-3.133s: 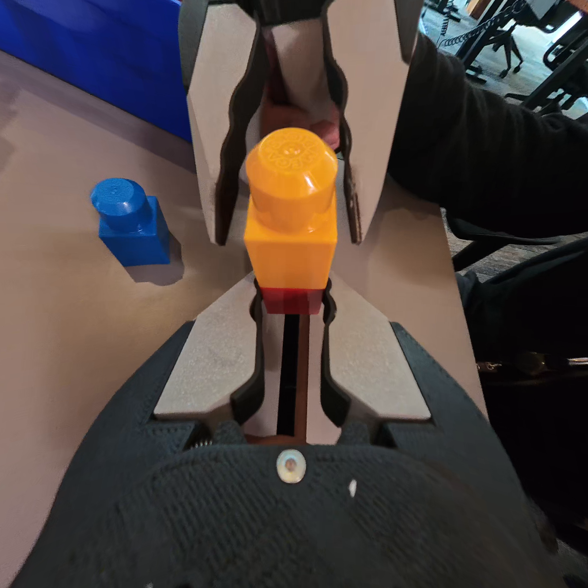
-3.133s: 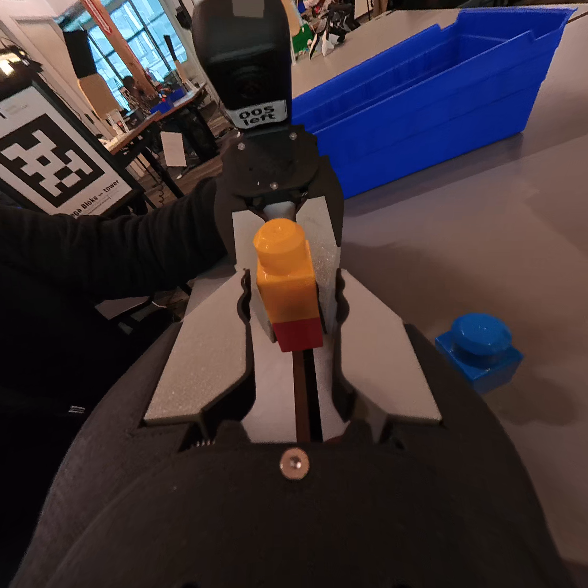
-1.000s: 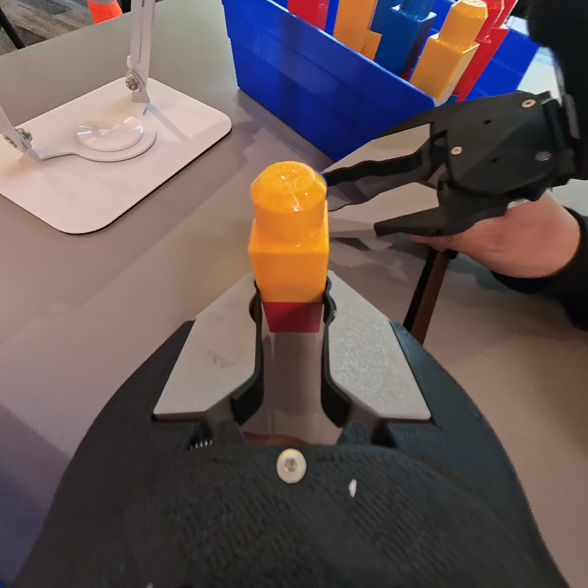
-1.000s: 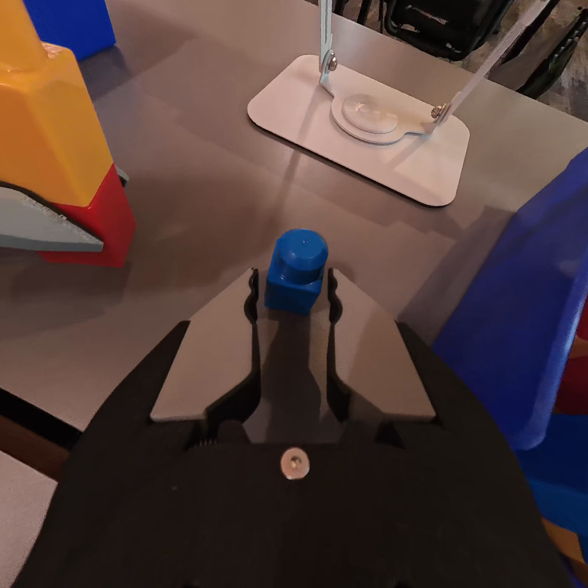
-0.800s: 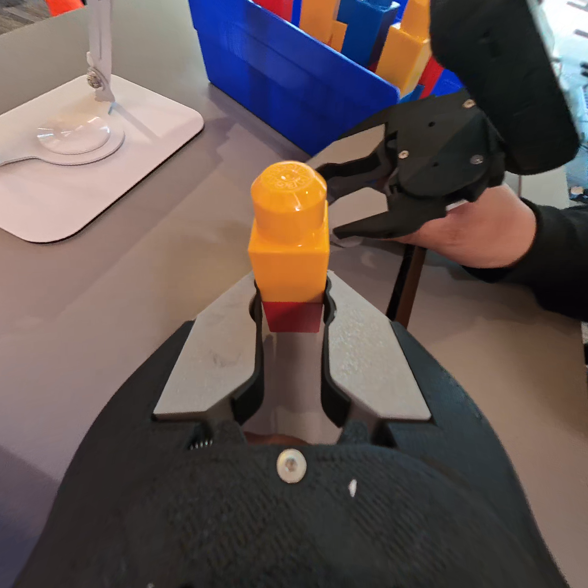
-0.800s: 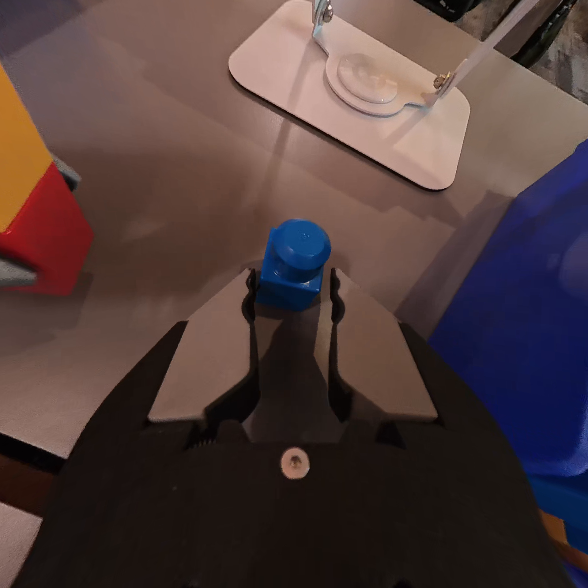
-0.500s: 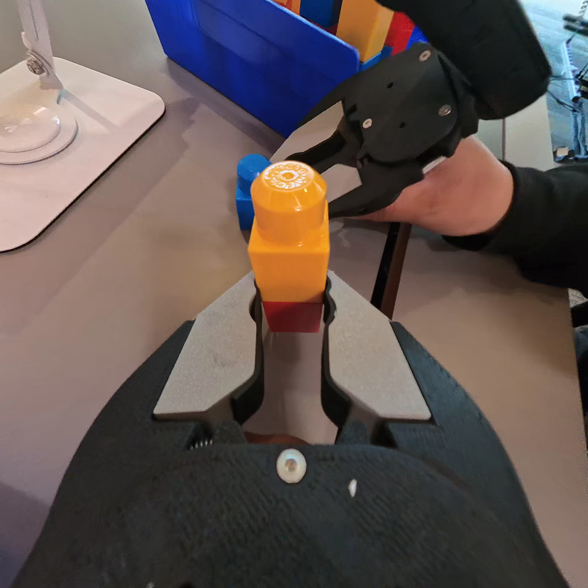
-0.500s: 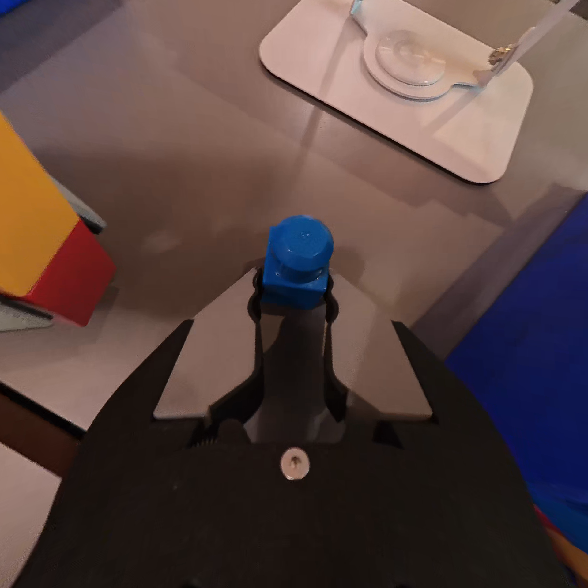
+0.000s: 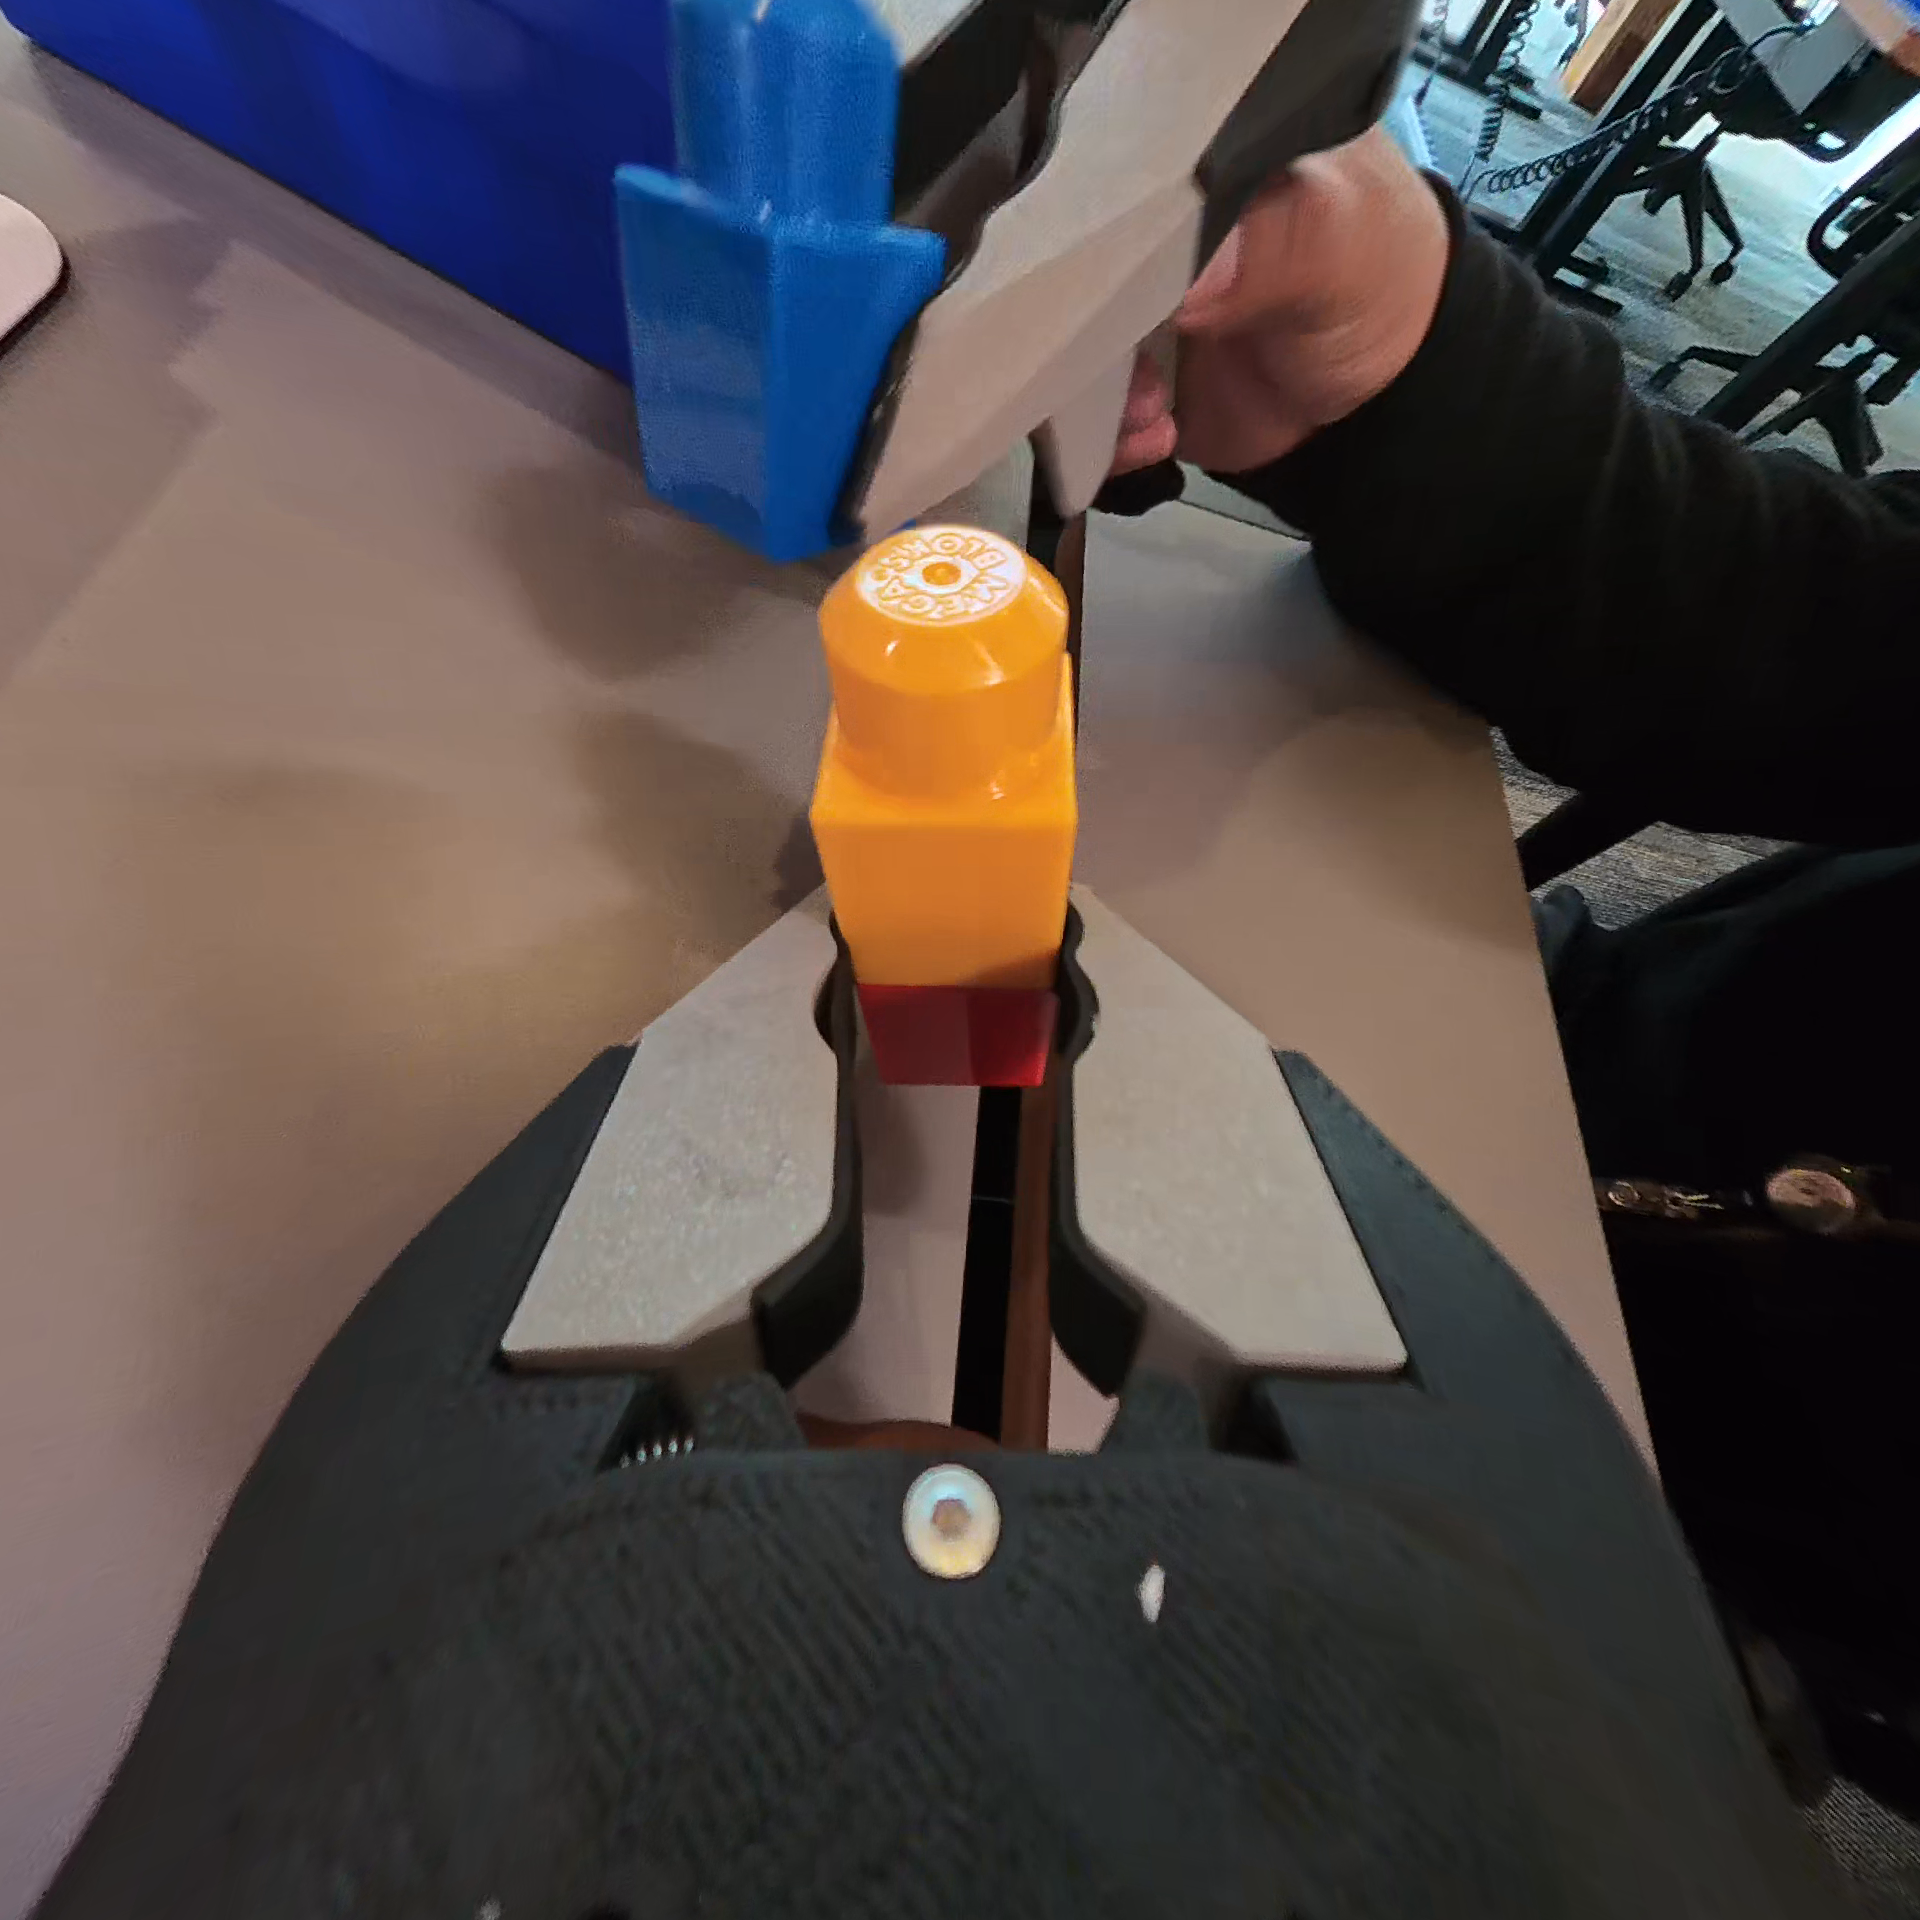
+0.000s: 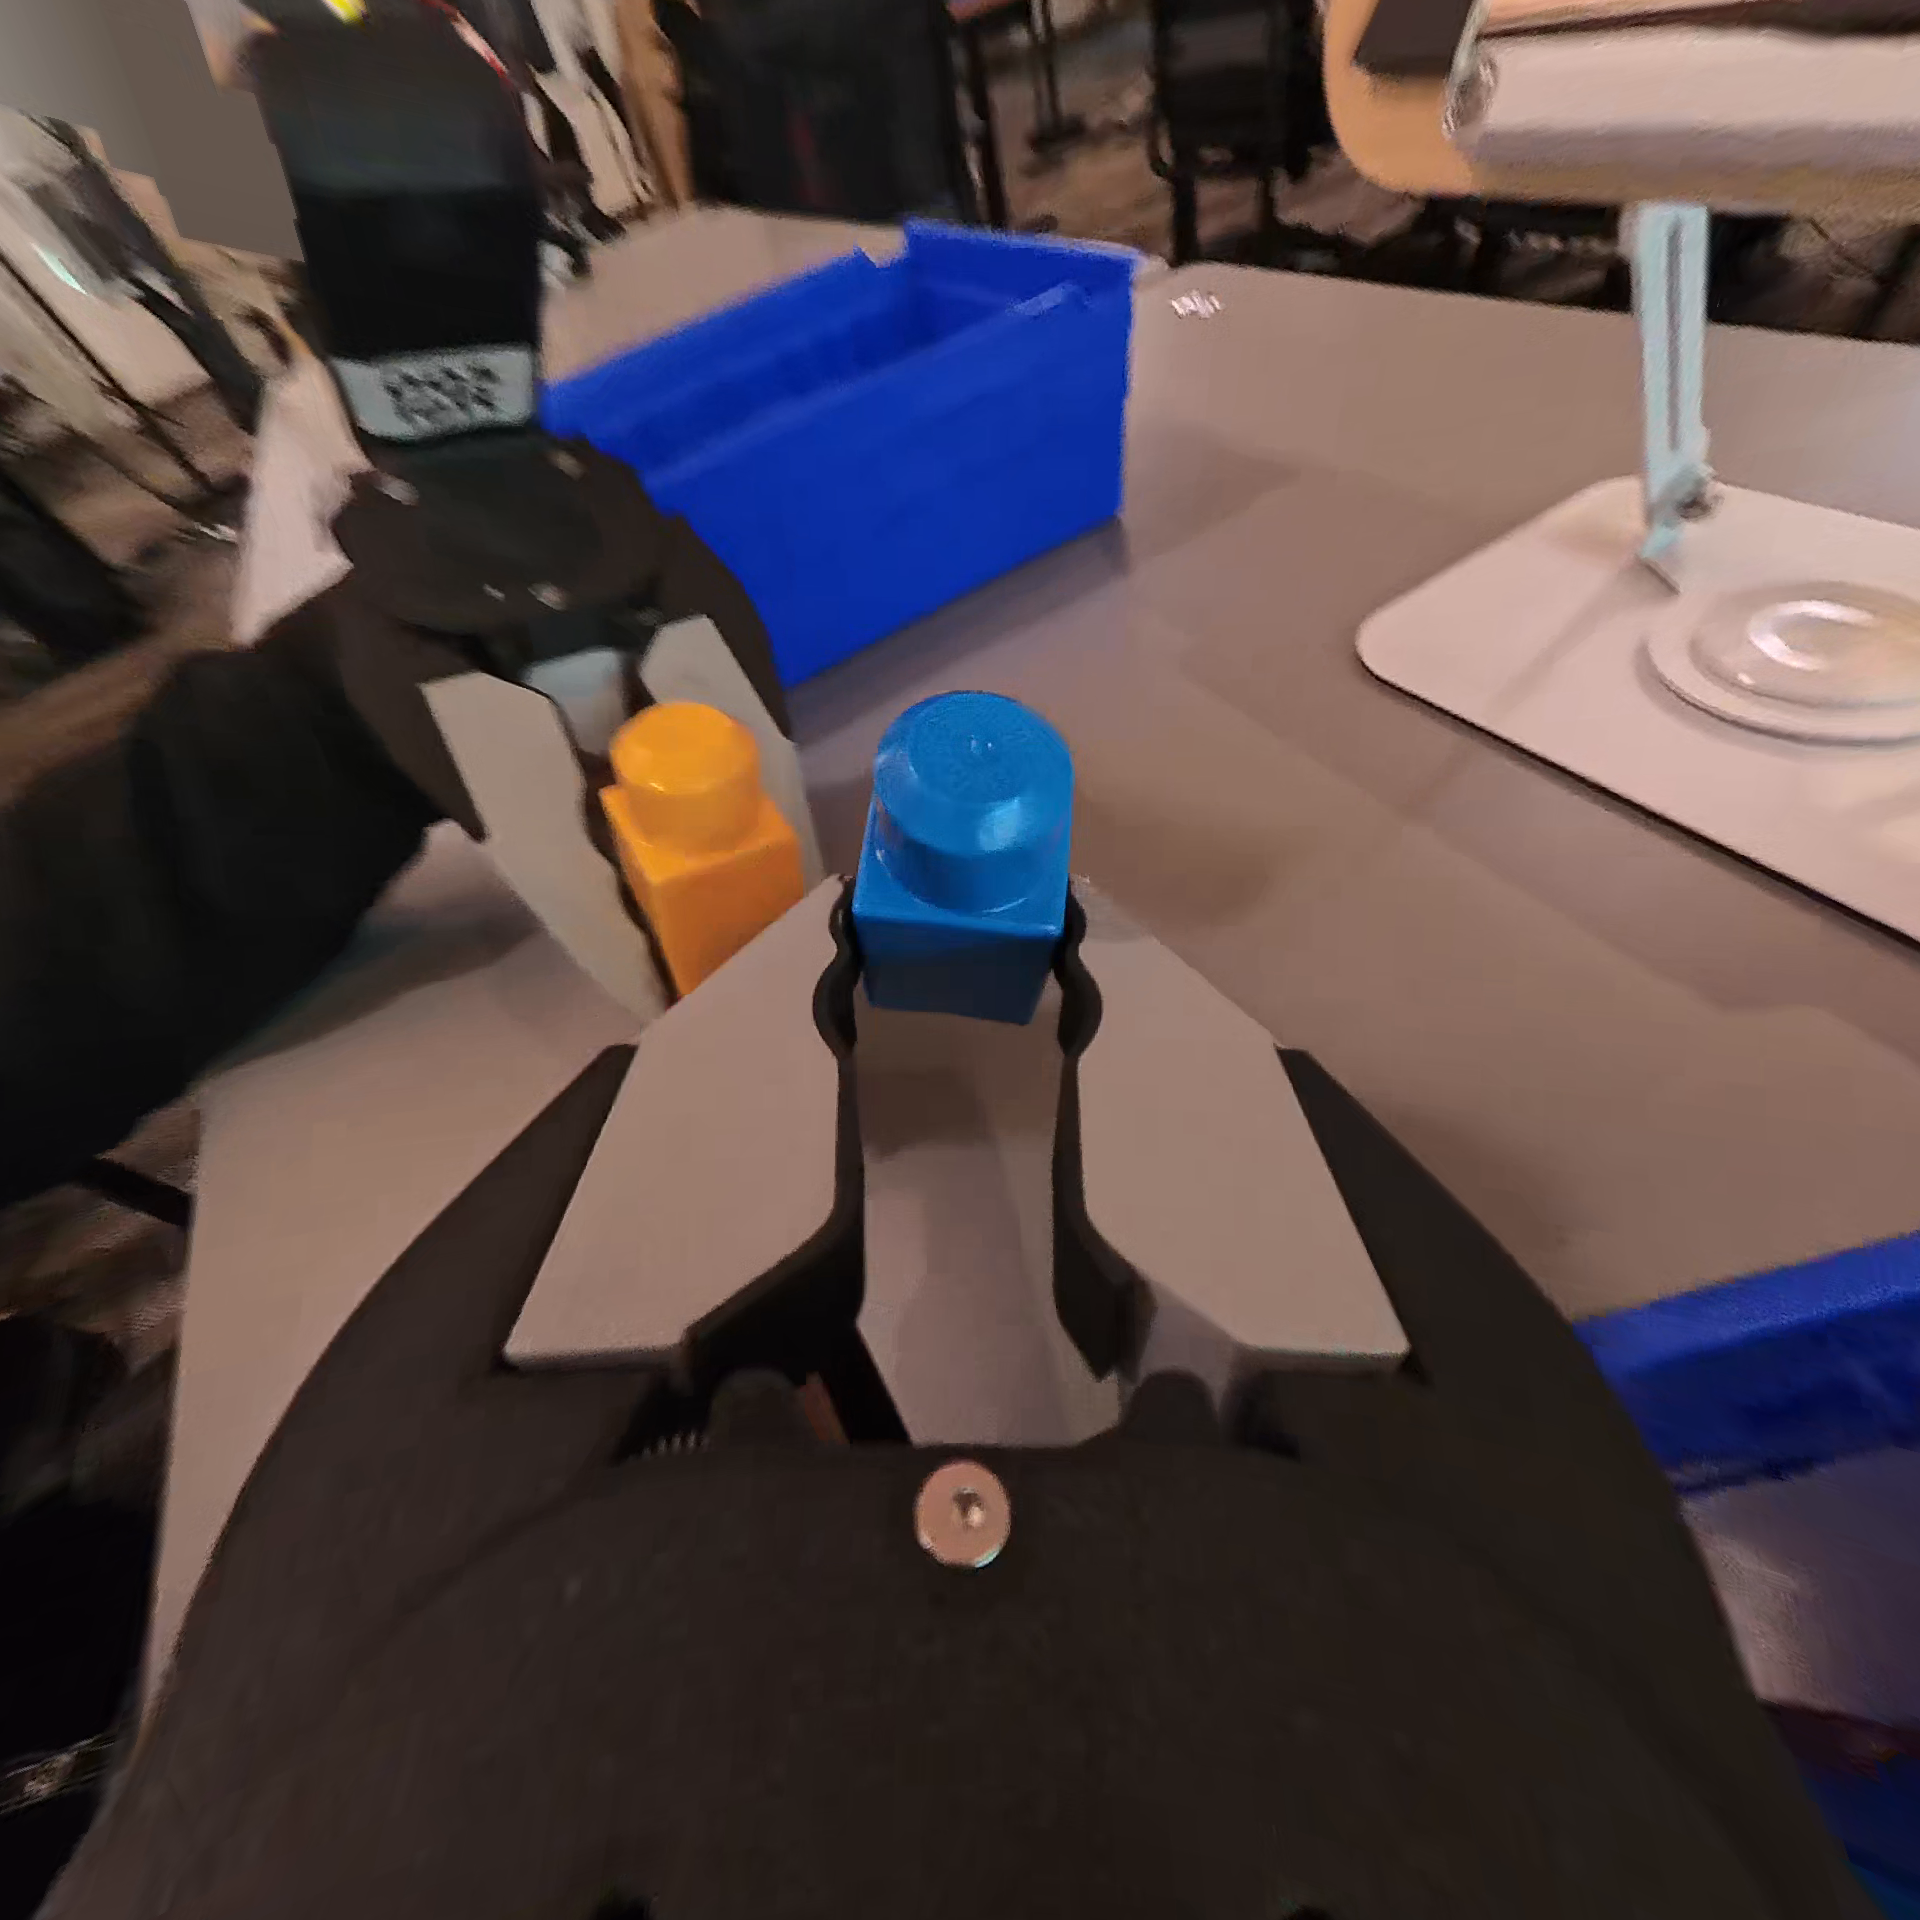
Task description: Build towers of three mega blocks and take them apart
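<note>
Three blocks show: one orange block (image 9: 940, 821) seated on one red block (image 9: 961, 1034), and one blue block (image 10: 961, 883) apart from them. Two blue bins show in the right wrist view: one bin (image 10: 883, 457) far across the grey bench (image 10: 1351, 935), and a corner of a second bin (image 10: 1766, 1340) at the right edge. One white stand base (image 10: 1621, 665) sits on the bench to the right.

The left claw (image 9: 956, 1023) is narrowed onto the red block, clamping it at both sides, with the orange block standing up beyond the fingertips. Most of the red block is hidden between the fingers (image 9: 717, 1132); only its front face shows.

The right claw (image 10: 956, 956) is closed on the blue block's square base, stud pointing up and away from the camera. In the left wrist view the blue block (image 9: 764, 312) hangs just above and left of the orange stud, close to it but not seated; it is blurred and its top is cut off by the frame edge. A hand (image 9: 1299, 312) behind it holds the right claw.

In the right wrist view the orange block (image 10: 701, 842) sits just left of the blue one, the red block is hidden behind the right claw's finger, and the background is blurred.
</note>
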{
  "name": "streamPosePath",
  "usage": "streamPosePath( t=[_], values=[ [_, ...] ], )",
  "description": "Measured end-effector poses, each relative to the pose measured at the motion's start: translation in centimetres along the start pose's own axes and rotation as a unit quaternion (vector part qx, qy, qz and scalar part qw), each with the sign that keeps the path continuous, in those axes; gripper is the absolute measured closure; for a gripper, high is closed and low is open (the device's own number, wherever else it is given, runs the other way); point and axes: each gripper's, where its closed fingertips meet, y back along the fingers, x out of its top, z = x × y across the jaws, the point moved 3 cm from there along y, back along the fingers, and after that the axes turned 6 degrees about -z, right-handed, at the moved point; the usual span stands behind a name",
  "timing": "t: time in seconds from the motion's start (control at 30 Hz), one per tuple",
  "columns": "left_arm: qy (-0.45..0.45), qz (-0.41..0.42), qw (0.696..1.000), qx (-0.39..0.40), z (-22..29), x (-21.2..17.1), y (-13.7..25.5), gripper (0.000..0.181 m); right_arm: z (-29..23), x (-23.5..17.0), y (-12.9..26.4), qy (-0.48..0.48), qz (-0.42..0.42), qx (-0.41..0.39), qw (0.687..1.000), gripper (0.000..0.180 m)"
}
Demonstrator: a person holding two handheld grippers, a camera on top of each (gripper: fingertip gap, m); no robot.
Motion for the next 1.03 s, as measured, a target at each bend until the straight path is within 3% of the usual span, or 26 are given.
streamPosePath(
  t=[0.4, 0.57, 1.03],
  values=[
    [0.013, 0.033, 0.999, 0.015, -1.0, 0.7, 0.0, 0.146, -1.5, 3.7, 0.5, 0.081, 0.071, 0.034, 0.994, 0.146],
    [0.019, 0.049, 0.998, 0.023, -1.3, 1.0, 0.5, 0.146, -1.5, 5.8, 0.0, 0.126, 0.075, 0.092, 0.985, 0.146],
    [-0.030, 0.047, 0.998, -0.002, 0.1, 1.1, -0.9, 0.146, -2.5, 5.8, 1.3, 0.085, 0.115, 0.162, 0.976, 0.146]
  ],
)
